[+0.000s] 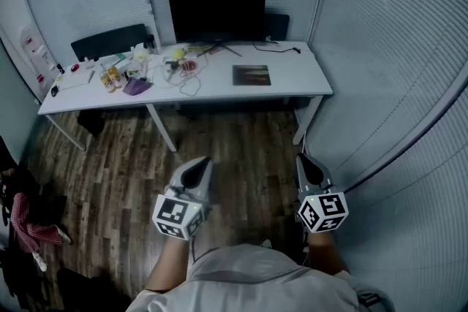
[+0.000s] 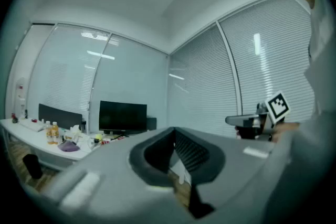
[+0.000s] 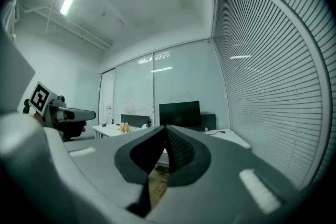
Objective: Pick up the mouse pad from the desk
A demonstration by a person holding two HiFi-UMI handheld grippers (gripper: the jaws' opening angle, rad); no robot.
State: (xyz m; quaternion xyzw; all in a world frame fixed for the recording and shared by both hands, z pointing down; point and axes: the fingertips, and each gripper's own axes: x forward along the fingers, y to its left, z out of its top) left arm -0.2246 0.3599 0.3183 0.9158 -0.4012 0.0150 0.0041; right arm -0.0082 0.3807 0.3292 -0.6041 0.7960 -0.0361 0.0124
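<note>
Wooden floor (image 1: 241,142) in the near half, white counter (image 1: 300,77) along the far wall. On the counter's far left, small red and black items, too small to tell; behind that part, a black chair back (image 1: 110,42). Next right, orange bottles (image 1: 110,77) with a purple cloth (image 1: 137,87) just beside them; then tangled cables (image 1: 189,80) in front of a dark monitor (image 1: 217,17). Right of the cables, lying flat and alone on bare counter: the mouse pad (image 1: 251,74), dark with a faint striped pattern, just near-side of the monitor's right end. Further right, a black cable (image 1: 278,47) by the far edge. Nearer, over the floor and well apart from the counter, two grippers side by side: left gripper (image 1: 202,166), jaws pressed together on nothing, aimed toward the counter; right gripper (image 1: 303,163), jaws likewise closed and empty. Slatted blinds (image 1: 395,47) down the right wall.
</note>
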